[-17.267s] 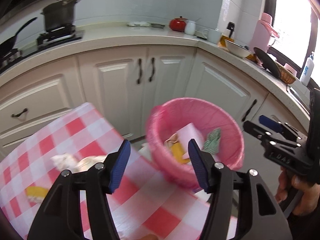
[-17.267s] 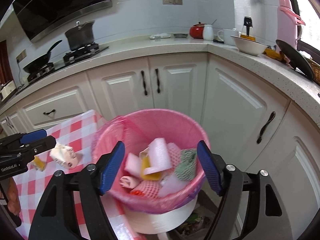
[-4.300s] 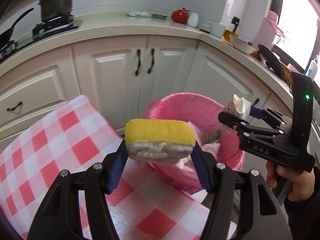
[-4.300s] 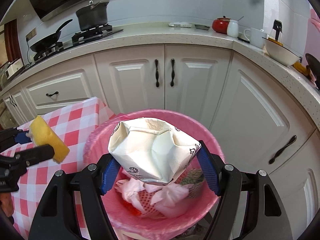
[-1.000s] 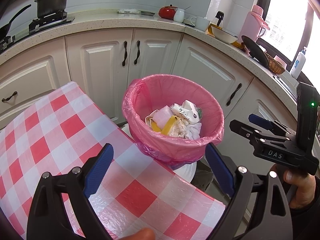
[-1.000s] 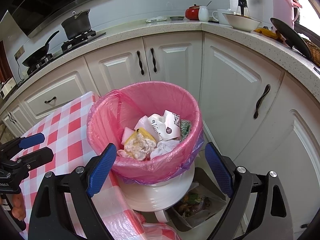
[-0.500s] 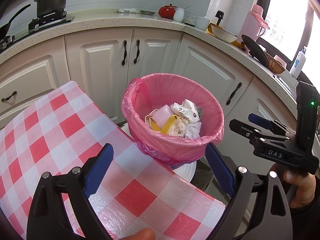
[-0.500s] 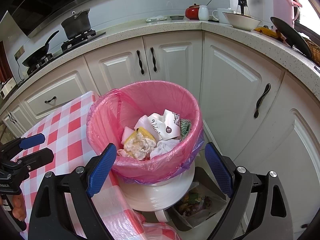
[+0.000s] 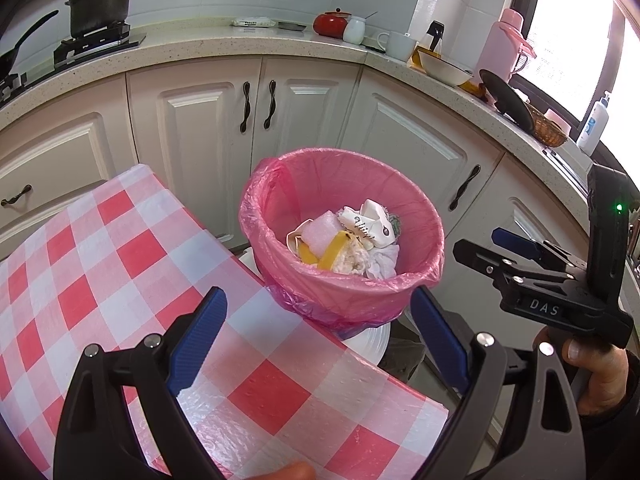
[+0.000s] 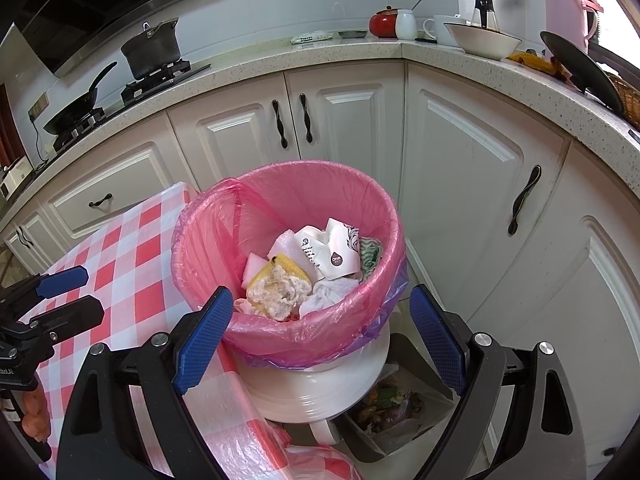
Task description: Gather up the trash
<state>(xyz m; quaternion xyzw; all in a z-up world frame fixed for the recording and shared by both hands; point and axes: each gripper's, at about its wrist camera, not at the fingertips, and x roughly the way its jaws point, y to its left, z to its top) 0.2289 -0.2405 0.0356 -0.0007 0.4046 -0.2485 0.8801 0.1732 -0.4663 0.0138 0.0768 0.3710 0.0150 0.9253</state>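
The checked tablecloth [image 9: 120,264] lies bare, open for passage, while the pink-lined bin [image 10: 304,332] beside its edge and the white cabinets [image 10: 460,168] behind hem the space.

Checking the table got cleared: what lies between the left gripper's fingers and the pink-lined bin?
Only bare checked tablecloth between the left gripper and the bin, in the left wrist view.

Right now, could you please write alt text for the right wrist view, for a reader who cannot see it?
A pink-lined bin holds a yellow sponge, a crumpled paper cup and tissue, seen from above between the open, empty jaws of the right gripper. A red-checked tablecloth lies to the left, where the left gripper is also open. White cabinets stand behind.
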